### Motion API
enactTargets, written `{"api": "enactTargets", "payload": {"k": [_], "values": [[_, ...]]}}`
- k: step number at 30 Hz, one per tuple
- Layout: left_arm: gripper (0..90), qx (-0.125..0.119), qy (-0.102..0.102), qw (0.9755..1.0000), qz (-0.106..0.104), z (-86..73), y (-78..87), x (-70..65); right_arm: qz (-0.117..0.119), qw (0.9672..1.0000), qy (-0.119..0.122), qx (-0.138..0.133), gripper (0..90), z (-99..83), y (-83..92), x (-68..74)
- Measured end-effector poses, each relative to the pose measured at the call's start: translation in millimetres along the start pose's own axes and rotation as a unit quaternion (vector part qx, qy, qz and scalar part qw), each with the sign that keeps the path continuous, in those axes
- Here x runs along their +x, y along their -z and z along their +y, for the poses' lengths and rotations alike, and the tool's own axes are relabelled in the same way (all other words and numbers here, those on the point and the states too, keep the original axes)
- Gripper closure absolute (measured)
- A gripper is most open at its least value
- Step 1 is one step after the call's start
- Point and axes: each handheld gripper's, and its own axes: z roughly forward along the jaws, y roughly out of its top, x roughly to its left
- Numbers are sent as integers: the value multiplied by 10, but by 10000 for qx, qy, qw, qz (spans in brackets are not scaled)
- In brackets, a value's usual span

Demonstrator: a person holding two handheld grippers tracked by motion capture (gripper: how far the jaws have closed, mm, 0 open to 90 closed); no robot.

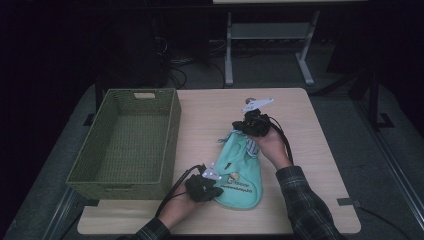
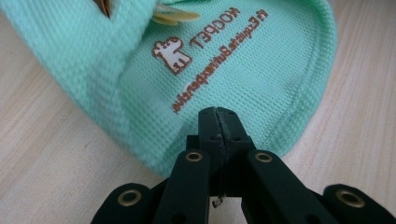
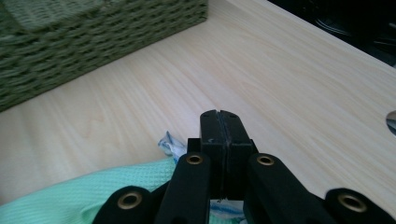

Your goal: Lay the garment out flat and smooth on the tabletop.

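So the mint bib (image 1: 239, 170) lies near the tabletop's (image 1: 300, 150) front edge, right of the basket (image 1: 127, 140). Left gripper (image 1: 212, 186) pinches its near hem, right gripper (image 1: 248, 125) its far end, fingers fully closed.

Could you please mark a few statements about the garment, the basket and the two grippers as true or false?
1. The mint garment lies inside the basket. False: it lies on the table, to the right of the basket.
2. The left gripper has its jaws closed at the garment's hem. True.
3. The basket holds folded clothes. False: nothing can be seen in it.
4. The right gripper has its jaws closed. True.
5. The garment bears brown print. True: letters and a small animal figure.
6. The right gripper is at the garment's near end. False: it is at the far end; the left gripper is at the near one.
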Motion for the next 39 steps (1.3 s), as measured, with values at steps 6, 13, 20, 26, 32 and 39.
{"api": "enactTargets", "payload": {"k": [6, 13, 20, 26, 32, 39], "values": [[891, -26, 37, 10000, -2, 1, -4, -9, -106, 9999, -70, 102, 894, -11, -161, -76], [892, -42, 26, 10000, 17, 2, -7, -13, -232, 9995, -78, 209, 895, -35, -327, -130], [892, -42, 2, 10000, 23, 3, -6, -11, -302, 9978, -309, 503, 895, -174, -547, -245], [892, -31, -3, 10000, 16, 6, -6, -8, -275, 9968, -371, 659, 875, -252, -639, -279], [892, -18, 3, 10000, -22, 3, -3, 3, -304, 9981, -308, 436, 750, -207, -510, -267], [892, 6, -18, 10000, -15, 4, 0, 5, -316, 9988, -266, 270, 706, -170, -198, -244]]}}
